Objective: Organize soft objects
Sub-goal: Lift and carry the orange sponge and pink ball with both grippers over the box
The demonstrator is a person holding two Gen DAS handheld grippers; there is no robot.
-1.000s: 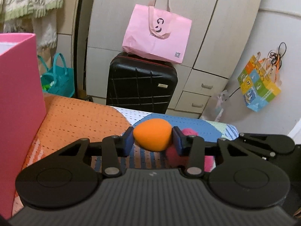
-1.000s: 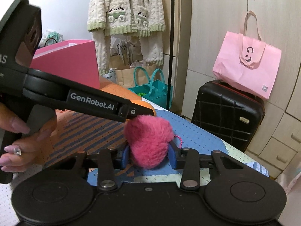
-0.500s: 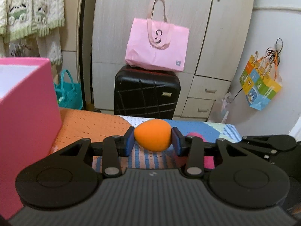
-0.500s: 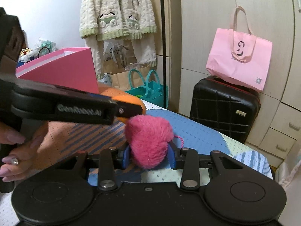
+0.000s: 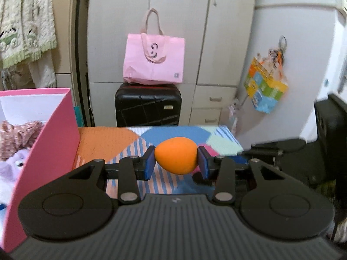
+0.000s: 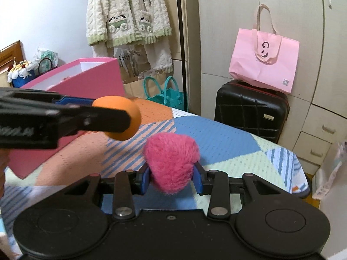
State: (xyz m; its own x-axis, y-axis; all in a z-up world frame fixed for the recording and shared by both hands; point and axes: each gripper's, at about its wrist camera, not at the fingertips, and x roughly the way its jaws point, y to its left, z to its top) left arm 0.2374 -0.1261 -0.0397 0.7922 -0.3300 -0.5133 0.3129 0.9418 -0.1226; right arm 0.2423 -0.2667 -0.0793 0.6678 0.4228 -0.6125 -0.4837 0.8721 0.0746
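Observation:
My left gripper point(image 5: 176, 160) is shut on an orange egg-shaped soft ball point(image 5: 176, 155), held in the air above the patchwork bedspread point(image 5: 173, 133). In the right wrist view that same orange ball point(image 6: 121, 117) and left gripper point(image 6: 117, 118) show at the left, near the pink box point(image 6: 95, 80). My right gripper point(image 6: 172, 178) is shut on a fluffy pink pompom point(image 6: 171, 164). The pink box point(image 5: 47, 138) stands open at the left, with plush items point(image 5: 15, 138) inside.
A black suitcase point(image 5: 148, 106) with a pink tote bag point(image 5: 154, 60) on top stands beyond the bed, before the wardrobe. A teal bag point(image 6: 167, 95) sits on the floor. A colourful bag point(image 5: 264, 88) hangs on the right wall. A cream cardigan point(image 6: 128, 10) hangs at the back.
Both grippers have risen with their loads. The left one has moved toward the pink box, whose open inside with plush items now shows. Both grips are unchanged.

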